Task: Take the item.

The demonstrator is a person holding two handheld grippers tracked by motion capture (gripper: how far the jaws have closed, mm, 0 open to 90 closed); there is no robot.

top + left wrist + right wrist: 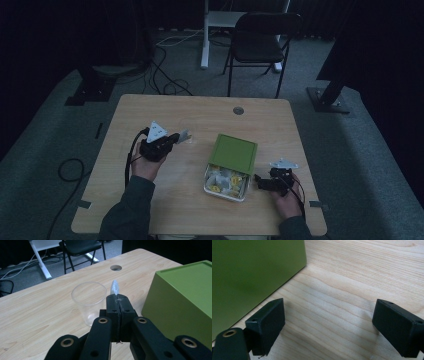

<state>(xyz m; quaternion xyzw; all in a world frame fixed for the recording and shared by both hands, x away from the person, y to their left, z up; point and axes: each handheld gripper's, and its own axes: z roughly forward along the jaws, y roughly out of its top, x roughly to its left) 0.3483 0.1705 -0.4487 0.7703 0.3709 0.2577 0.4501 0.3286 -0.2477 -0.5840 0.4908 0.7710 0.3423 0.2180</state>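
My left gripper (176, 139) sits over the left half of the table (150, 107), its 2 jaws pressed together on a small clear wrapper (114, 287) whose crinkled tip pokes up above the pads in the left gripper view. Just past those jaws a clear plastic cup (88, 302) stands upright on the wood, and to its right rises the green box (229, 167), which lies near the middle of the table toward the near edge. In the high view its green lid (233, 153) is slid toward the far side, so the near end is uncovered and shows a heap of wrapped sweets (225, 181) (white and yellow, too small to tell apart). My right gripper (258, 183) rests low by the near right corner, pointing at the box's right side; in the right gripper view its 2 jaws stand wide apart over bare wood, with the green wall close beside the left one, and nothing between them
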